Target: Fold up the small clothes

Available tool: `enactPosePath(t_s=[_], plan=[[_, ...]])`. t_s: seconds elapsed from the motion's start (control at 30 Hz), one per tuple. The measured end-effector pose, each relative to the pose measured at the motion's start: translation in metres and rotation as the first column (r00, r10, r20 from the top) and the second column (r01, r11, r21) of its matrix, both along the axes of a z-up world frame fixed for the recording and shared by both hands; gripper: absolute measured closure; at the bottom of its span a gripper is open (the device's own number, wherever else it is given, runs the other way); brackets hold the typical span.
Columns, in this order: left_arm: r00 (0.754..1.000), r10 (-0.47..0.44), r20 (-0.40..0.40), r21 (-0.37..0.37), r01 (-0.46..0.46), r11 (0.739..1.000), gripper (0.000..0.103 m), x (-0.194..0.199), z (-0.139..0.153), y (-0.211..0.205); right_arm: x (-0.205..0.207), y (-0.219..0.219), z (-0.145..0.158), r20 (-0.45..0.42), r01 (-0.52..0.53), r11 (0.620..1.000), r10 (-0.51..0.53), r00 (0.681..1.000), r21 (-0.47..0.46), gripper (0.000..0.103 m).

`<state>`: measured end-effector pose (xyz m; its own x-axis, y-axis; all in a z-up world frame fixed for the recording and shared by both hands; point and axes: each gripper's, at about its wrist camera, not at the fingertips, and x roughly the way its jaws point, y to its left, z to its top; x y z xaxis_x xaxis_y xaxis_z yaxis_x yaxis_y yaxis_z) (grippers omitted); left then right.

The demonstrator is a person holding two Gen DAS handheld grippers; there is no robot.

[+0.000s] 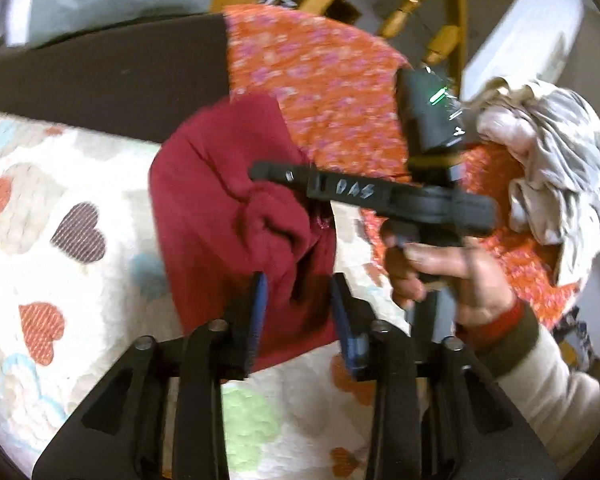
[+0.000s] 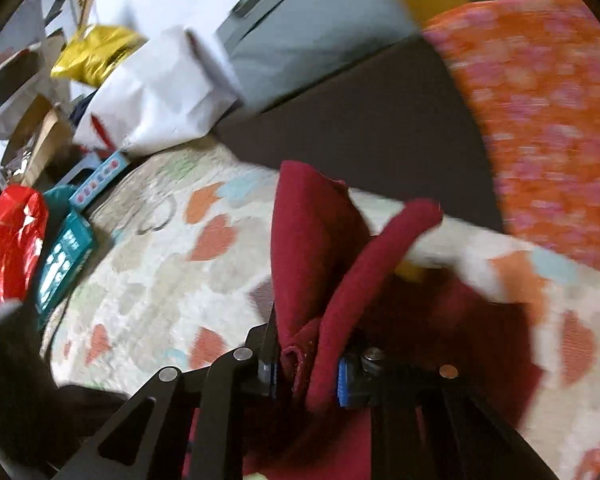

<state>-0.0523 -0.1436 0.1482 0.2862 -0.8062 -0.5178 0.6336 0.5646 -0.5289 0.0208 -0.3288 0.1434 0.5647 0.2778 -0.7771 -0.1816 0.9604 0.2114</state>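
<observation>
My right gripper (image 2: 306,372) is clamped on a bunched fold of the dark red garment (image 2: 320,240), which rises from between the blue pads (image 2: 343,384). My left gripper (image 1: 300,312) also has the garment between its fingers (image 1: 260,312); I cannot tell whether the pads press on it. In the left wrist view, the garment hangs above the heart-print blanket (image 1: 60,200), with my right hand (image 1: 440,272) gripping its handle just beside it. Behind lies an orange floral cloth (image 1: 320,80), and a crumpled pale garment (image 1: 560,160) rests on that cloth's right side. Bags and boxes (image 2: 60,160) sit beyond the blanket's edge.
</observation>
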Motion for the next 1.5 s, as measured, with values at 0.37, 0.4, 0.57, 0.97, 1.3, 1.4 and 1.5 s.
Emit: enactPosePath(t_s=[0.37,0.4,0.57,0.97,1.3,1.4,1.5], plan=[[1.000,-0.010,-0.009,0.273,0.012,0.962,0.067,0.008,-0.050,-0.051,-0.038,-0.108,-0.079,-0.144,0.188,0.981,-0.179,0.973,0.053,0.085],[1.000,-0.017,-0.007,0.281,0.018,0.959,0.067,0.007,-0.052,-0.053,-0.043,-0.110,-0.074,-0.131,0.184,0.981,-0.175,0.976,0.060,0.085],[0.999,-0.035,-0.027,0.367,0.042,0.929,0.067,0.004,-0.072,-0.068,-0.044,-0.118,-0.080,-0.137,0.210,0.977,-0.204,0.969,0.034,0.075],[1.000,-0.031,0.004,0.439,0.026,0.898,0.066,-0.005,-0.088,-0.073,-0.088,-0.090,-0.027,-0.028,0.158,0.971,-0.155,0.987,0.177,0.066],[0.998,-0.053,0.017,0.461,0.039,0.886,0.066,-0.009,-0.089,-0.078,-0.116,-0.104,-0.063,-0.132,0.184,0.982,-0.178,0.975,0.033,0.066],[0.998,-0.052,0.020,0.462,0.037,0.886,0.066,-0.010,-0.090,-0.077,-0.113,-0.109,-0.044,-0.072,0.214,0.974,-0.208,0.975,0.081,0.063],[0.999,-0.050,0.018,0.463,0.036,0.886,0.065,-0.010,-0.092,-0.078,-0.094,-0.118,-0.033,-0.019,0.312,0.943,-0.312,0.950,0.115,0.046]])
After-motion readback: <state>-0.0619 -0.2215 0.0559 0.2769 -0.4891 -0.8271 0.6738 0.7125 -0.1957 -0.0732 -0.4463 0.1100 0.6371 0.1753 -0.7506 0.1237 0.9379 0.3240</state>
